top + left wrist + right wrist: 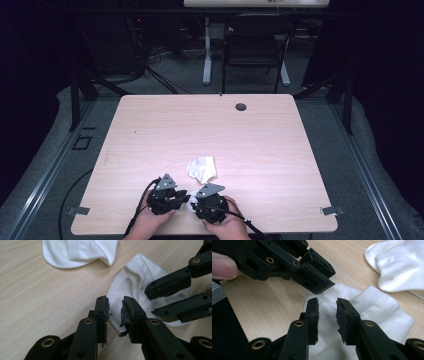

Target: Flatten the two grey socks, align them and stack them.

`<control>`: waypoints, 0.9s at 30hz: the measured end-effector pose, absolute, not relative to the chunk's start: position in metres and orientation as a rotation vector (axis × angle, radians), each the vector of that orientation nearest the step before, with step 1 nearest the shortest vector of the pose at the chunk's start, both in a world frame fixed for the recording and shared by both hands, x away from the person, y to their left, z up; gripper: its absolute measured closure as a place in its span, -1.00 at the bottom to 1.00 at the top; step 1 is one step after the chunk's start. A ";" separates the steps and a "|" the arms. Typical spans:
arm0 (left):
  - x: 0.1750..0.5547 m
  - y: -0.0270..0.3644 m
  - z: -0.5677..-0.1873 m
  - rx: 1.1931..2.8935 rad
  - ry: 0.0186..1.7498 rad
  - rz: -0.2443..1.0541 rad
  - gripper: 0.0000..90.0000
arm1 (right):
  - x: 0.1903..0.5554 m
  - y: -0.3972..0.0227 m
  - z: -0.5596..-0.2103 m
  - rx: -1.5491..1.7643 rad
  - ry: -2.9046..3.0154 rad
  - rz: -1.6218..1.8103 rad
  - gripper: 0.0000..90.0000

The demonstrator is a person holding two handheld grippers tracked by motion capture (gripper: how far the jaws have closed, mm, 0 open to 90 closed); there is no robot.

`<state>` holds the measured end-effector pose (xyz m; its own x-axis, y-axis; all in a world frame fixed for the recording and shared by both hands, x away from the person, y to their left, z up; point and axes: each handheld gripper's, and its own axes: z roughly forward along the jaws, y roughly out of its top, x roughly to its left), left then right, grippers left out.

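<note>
Two white socks lay on the pale wooden bench: the near sock (372, 312) between my hand-held grippers, the far sock (202, 168) just beyond. A black chair (255, 47) stood behind. My left hand-held gripper (115, 310) hovered parted over its edge; my right hand-held gripper (327, 312) straddled its cuff, not pinching.

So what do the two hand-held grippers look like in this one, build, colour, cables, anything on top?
Both the left gripper and the right gripper are matt black, with angular linkage arms joined by brass-coloured rivets. Each jaw carries a worn black pad with frayed edges. A grey three-cornered plate sits on top of each, and a black cable trails back from each. The hands are bare, no sleeves visible.
</note>
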<state>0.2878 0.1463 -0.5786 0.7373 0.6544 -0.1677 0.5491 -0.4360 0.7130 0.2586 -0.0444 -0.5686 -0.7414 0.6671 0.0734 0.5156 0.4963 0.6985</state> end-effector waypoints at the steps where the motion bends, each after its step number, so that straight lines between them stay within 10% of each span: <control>1: 0.288 0.146 -0.579 2.148 0.898 0.172 0.64 | 0.259 -0.044 -0.569 1.016 2.531 1.075 0.59; 27: 0.288 0.145 -0.581 2.158 0.897 0.170 0.69 | 0.256 -0.049 -0.574 1.054 2.483 1.148 1.00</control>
